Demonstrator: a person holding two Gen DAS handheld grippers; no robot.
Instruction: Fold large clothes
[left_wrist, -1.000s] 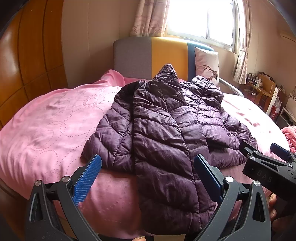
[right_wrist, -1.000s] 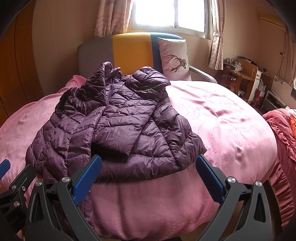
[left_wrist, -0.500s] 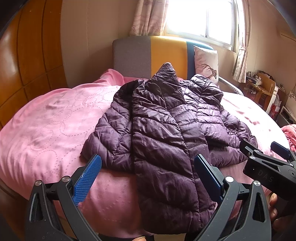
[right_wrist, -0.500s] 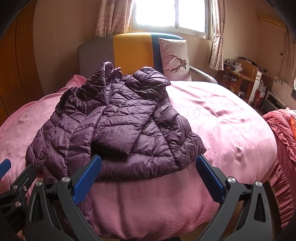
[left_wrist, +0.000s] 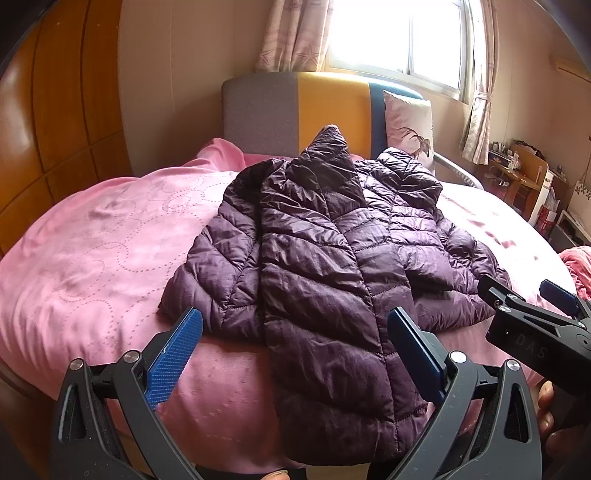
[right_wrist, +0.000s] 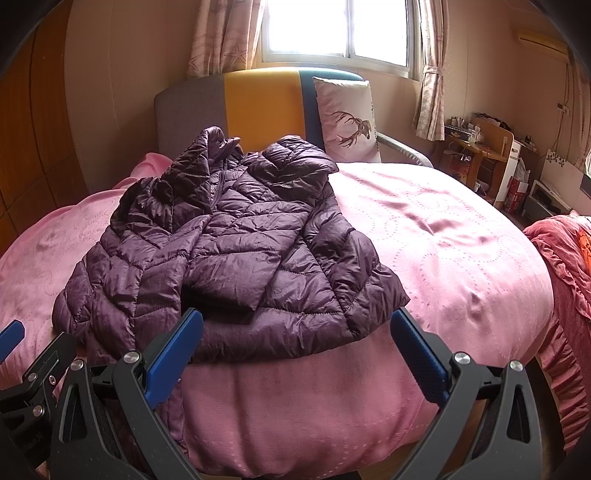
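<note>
A dark purple quilted puffer jacket (left_wrist: 325, 266) lies spread on the pink bed, hood towards the headboard, one front panel hanging over the near edge. It also shows in the right wrist view (right_wrist: 229, 251). My left gripper (left_wrist: 295, 354) is open and empty, just short of the hanging panel. My right gripper (right_wrist: 295, 354) is open and empty, in front of the jacket's lower right hem. The right gripper also shows at the right edge of the left wrist view (left_wrist: 535, 314), and the left gripper at the left edge of the right wrist view (right_wrist: 33, 365).
The round bed with a pink cover (right_wrist: 443, 236) fills the middle. A grey, yellow and blue headboard (right_wrist: 258, 107) and a deer pillow (right_wrist: 347, 122) stand at the back. A wooden wardrobe (left_wrist: 55, 110) is on the left, a desk (right_wrist: 476, 147) and a red blanket (right_wrist: 565, 258) on the right.
Both grippers have stayed open and almost still; the views have shifted only slightly. The jacket has not moved.
</note>
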